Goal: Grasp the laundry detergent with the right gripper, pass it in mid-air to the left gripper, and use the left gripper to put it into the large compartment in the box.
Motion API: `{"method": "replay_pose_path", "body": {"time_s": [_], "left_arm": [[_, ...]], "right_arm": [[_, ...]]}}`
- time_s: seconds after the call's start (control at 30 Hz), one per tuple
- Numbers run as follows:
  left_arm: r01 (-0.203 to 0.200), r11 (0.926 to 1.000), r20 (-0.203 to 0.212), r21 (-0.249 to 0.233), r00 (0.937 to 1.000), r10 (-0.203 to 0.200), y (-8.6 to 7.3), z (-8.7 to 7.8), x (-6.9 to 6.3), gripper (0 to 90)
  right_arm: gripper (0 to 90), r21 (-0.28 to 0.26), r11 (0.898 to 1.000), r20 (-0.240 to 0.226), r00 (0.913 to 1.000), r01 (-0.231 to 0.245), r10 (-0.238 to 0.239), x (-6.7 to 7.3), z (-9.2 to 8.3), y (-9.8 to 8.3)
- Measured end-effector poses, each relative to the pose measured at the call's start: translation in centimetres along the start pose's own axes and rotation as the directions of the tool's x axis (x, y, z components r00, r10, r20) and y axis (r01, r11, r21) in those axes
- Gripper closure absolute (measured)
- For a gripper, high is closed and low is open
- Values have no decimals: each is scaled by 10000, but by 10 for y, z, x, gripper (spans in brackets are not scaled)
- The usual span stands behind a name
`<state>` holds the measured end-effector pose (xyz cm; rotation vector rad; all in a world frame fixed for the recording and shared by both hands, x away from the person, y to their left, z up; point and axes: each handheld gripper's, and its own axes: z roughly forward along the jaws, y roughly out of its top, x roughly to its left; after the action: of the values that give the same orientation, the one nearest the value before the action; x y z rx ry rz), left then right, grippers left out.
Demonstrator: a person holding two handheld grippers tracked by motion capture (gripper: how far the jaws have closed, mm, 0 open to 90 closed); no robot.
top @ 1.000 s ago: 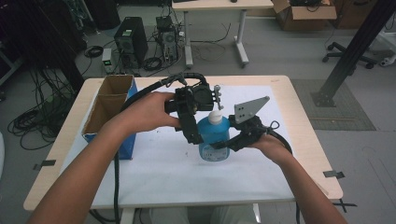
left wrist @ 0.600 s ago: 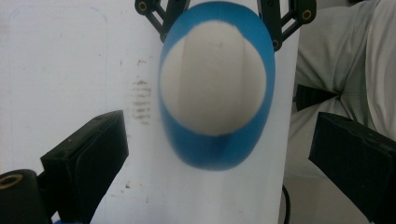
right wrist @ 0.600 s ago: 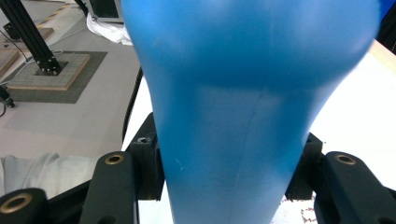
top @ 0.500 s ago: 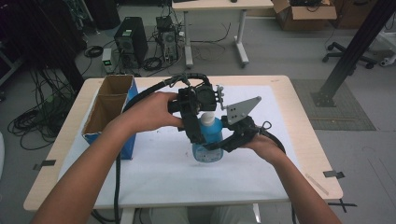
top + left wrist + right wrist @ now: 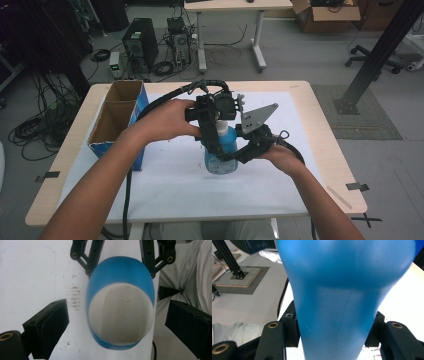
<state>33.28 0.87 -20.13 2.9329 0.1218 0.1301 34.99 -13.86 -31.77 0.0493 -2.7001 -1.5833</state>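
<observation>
A blue bottle (image 5: pixel 220 150) stands upright on the white sheet (image 5: pixel 165 172) near the middle of the table (image 5: pixel 320 125). Its cap (image 5: pixel 121 313) is white and faces straight up at the left gripper's camera.

The right gripper (image 5: pixel 239 150) comes in from the bottle's right side, level with the lower body. In the right gripper view its two jaws sit hard against either flank of the bottle (image 5: pixel 337 315), pads pressing on the plastic: it has hold of the bottle. The grey plate (image 5: pixel 256 117) on top of it tilts up beside the cap.

The left gripper (image 5: pixel 212 142) hangs above the bottle, pointing down. In the left gripper view its jaws stand wide apart, one on each side of the cap and clear of it, with bare sheet showing between jaw and bottle. It grips nothing.

A cardboard box (image 5: pixel 117 120) with blue sides sits at the table's left edge, well apart from the bottle, its top open.
</observation>
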Motion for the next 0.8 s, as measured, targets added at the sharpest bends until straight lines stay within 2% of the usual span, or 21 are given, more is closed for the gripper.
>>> {"method": "replay_pose_path", "body": {"time_s": [0.33,0.8], "left_arm": [[10,10000,155,45,9999,-11,1,9,0,88],[-91,10000,243,-1,9997,91,0,9,0,196]], "right_arm": [[445,-25,10000,-12,10000,-20,20,0,-2,0],[444,-18,10000,16,10000,-37,37,0,-2,0]]}}
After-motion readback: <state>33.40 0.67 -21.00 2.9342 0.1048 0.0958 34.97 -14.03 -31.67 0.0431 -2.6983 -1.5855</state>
